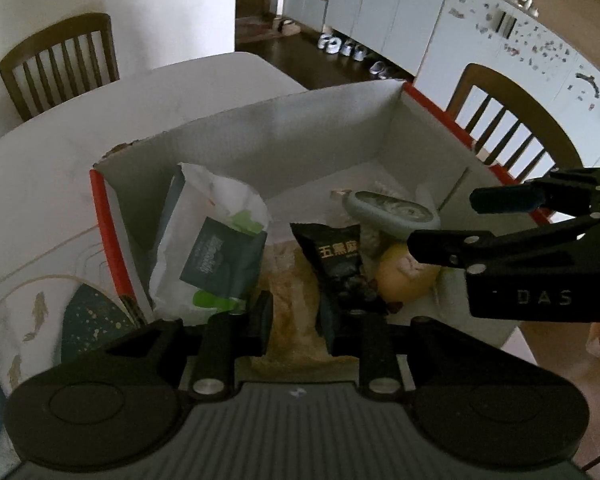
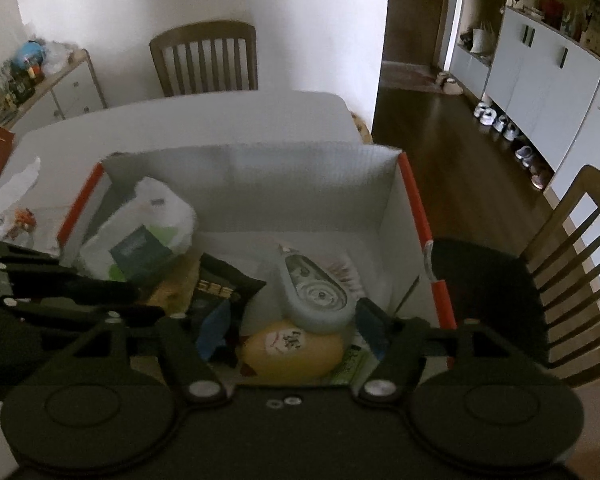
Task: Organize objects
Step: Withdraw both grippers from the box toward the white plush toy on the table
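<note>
Both your grippers point steeply down into the open cardboard box point(image 1: 284, 136) on the white table point(image 1: 60, 136).

Your left gripper point(image 1: 298, 316) hangs over the near edge of the box. Its fingers point(image 1: 262, 312) look nearly clenched, with a tan crumbly packet point(image 1: 292, 300) showing in the narrow gap between them; you cannot tell whether they pinch it.

Your right gripper point(image 2: 296, 332) has its fingers point(image 2: 370, 328) spread wide, released, grasping nothing, above a yellow lemon-shaped item point(image 2: 296, 350).

Inside the box, a white and green pouch point(image 2: 140, 236) leans in the left corner. Just beside it is a black snack packet point(image 2: 220, 284). A grey correction-tape dispenser point(image 2: 314, 296) rests on the yellow item at the right.
</note>
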`<move>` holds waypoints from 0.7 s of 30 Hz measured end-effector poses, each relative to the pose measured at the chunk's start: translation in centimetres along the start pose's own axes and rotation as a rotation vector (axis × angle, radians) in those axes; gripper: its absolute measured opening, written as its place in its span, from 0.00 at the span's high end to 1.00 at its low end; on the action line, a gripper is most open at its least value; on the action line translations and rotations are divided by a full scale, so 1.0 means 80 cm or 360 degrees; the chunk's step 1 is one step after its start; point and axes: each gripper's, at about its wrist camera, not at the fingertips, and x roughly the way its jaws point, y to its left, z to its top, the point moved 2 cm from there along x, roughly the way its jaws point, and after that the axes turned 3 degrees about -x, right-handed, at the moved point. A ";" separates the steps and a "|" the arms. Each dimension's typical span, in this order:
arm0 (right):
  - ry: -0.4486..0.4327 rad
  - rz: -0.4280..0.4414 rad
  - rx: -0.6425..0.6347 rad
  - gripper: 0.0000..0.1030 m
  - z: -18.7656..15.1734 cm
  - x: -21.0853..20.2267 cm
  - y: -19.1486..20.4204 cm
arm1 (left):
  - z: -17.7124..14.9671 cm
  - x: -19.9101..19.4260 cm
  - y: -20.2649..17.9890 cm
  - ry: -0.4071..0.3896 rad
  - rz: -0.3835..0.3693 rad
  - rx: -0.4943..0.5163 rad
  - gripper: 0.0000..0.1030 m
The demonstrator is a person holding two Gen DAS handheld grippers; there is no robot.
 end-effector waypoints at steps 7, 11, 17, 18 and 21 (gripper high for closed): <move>-0.0054 0.0007 0.0022 0.28 -0.007 -0.031 0.008 | -0.002 -0.018 0.000 -0.0052 -0.0056 0.0018 0.76; -0.0093 0.0004 0.0022 0.27 -0.010 -0.051 0.017 | -0.006 -0.036 -0.003 -0.0102 -0.0108 0.0044 0.40; -0.0138 0.0012 0.0053 0.24 -0.013 -0.079 0.029 | -0.018 -0.063 0.005 -0.0163 -0.0148 0.0050 0.37; -0.0150 0.0013 0.0050 0.23 -0.013 -0.085 0.032 | -0.020 -0.068 0.009 -0.0173 -0.0151 0.0049 0.37; -0.0171 0.0014 0.0040 0.22 -0.012 -0.095 0.043 | -0.025 -0.083 0.020 -0.0202 -0.0163 0.0031 0.37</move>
